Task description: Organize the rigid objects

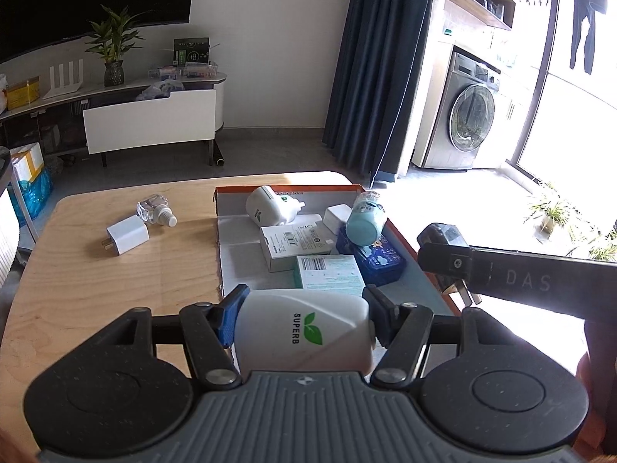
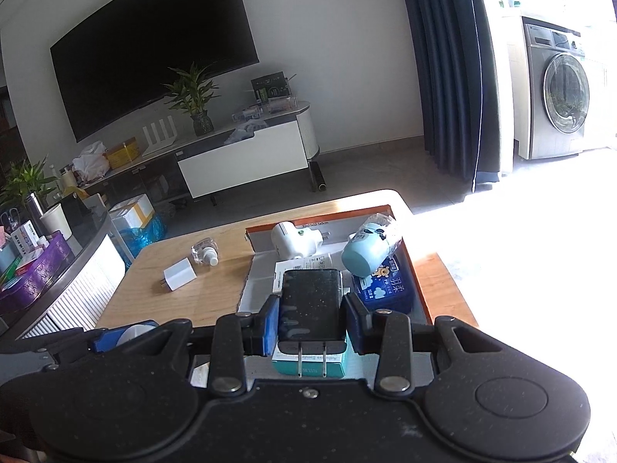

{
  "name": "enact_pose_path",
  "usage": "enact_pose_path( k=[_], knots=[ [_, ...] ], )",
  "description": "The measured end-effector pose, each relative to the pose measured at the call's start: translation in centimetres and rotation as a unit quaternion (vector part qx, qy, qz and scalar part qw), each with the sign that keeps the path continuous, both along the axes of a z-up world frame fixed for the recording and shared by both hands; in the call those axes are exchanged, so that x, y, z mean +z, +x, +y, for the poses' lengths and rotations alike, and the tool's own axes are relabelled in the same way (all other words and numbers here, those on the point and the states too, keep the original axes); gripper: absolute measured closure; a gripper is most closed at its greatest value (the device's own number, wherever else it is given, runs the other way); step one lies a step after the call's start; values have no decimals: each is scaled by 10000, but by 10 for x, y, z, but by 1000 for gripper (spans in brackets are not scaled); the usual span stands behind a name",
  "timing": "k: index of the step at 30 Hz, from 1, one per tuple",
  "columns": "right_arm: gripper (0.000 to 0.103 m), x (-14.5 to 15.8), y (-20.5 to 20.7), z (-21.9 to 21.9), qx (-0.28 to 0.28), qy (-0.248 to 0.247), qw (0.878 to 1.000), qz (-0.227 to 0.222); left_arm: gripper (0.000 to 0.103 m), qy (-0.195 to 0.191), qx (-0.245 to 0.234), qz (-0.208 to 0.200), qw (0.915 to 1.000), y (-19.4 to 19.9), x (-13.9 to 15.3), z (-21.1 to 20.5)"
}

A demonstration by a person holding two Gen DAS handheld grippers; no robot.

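Left wrist view: the left gripper (image 1: 302,322) is closed partway on a white plug-in device (image 1: 304,332) printed with a green leaf and the word SUPERB. Its blue pads press the device's left and right sides. The device's long axis runs left to right between the pads, and the printed word reads sideways. It is held above the near edge of an orange-rimmed cardboard tray (image 1: 401,231) that lies on the right part of a light wooden table (image 1: 115,289).

Inside the tray a second white plug-in device (image 1: 270,204) lies at the far end, its prongs pointing right. A pale blue cup (image 1: 364,222) lies tipped on a dark blue packet (image 1: 376,256). A white box (image 1: 293,245) and a teal-edged box (image 1: 331,276) lie flat near the tray's middle.

On the bare table left of the tray lie a white charger cube (image 1: 127,237), prongs pointing left, and beyond it a clear small bottle (image 1: 154,208), its white neck pointing right.

From the right, the right gripper's arm enters holding a black charger (image 1: 443,237), just right of the tray.

Right wrist view: the right gripper (image 2: 312,320) is clamped tight on the black charger (image 2: 311,305), pads on its left and right sides. Its long axis runs near to far, with the two metal prongs pointing near, toward the camera. It is held over the tray's (image 2: 414,270) near part, above the teal-edged box (image 2: 308,364).
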State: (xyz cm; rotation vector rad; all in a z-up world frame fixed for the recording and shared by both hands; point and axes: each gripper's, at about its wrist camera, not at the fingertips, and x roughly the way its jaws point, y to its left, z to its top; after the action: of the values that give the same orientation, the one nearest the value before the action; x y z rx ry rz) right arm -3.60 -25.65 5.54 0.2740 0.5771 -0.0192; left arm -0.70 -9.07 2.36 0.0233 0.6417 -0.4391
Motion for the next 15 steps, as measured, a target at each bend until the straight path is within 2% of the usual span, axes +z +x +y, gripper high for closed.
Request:
enact_pose_path(
  k=[15],
  knots=[
    [59,-17,8,-18,-256,39,9994,233,38,52,-272,209,9994,6,-14,-25]
  ],
)
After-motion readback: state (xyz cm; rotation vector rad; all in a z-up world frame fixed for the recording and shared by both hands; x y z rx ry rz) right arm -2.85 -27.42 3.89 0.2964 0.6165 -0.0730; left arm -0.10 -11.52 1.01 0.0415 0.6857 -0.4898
